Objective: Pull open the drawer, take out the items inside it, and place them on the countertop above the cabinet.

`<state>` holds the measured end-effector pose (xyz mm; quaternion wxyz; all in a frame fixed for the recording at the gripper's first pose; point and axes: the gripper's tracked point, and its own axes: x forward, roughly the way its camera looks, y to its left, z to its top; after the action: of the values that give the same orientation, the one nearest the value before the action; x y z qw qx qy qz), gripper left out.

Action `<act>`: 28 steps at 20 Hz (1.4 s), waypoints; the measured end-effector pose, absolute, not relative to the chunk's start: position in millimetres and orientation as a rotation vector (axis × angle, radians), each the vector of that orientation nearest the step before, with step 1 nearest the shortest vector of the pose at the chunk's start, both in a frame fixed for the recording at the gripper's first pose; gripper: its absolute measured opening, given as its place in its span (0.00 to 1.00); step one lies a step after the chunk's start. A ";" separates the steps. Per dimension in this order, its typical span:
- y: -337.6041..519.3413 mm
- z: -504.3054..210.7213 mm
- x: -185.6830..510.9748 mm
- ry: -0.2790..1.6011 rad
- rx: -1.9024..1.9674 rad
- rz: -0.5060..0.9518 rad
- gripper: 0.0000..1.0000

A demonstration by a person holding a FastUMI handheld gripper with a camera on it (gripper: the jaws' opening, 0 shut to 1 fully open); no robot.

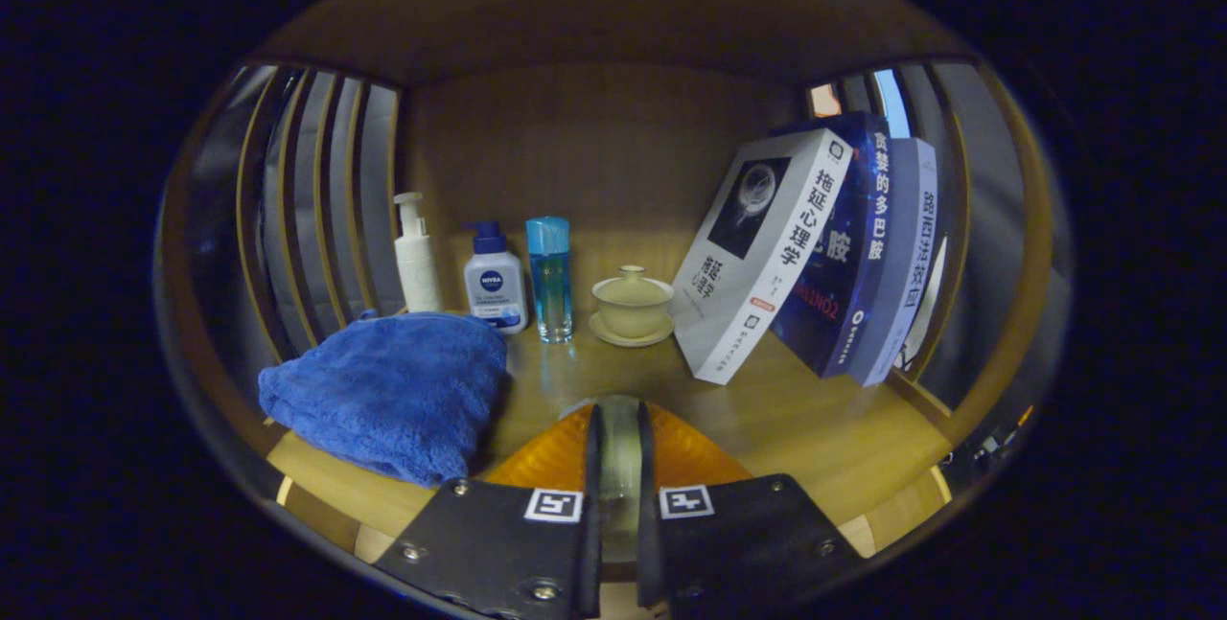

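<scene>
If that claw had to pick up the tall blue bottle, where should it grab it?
Probably around the clear middle of the tall blue bottle, coming straight from the front. It stands upright and slim, with narrow gaps to the white pump bottle on one side and the lidded cup on the other, so the fingers could slip in there. The claw has its fingers nearly together now and would need to open first.

Gripper (618, 428): fingers nearly together, a clear item in the narrow gap; its identity cannot be told, and contact on both sides is uncertain. Blue towel (388, 390) covers the base of the white pump bottle (417, 256). Leaning books (815, 246): the front white one hides most of the two behind it. Countertop (815, 428) near edge is hidden by the fingers.
</scene>
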<state>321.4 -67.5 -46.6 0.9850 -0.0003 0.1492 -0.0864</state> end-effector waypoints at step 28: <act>-23.6 36.8 185.9 0.182 0.010 -0.228 0.95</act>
<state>185.9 -23.6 36.8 0.9893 0.0052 0.0907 -0.1137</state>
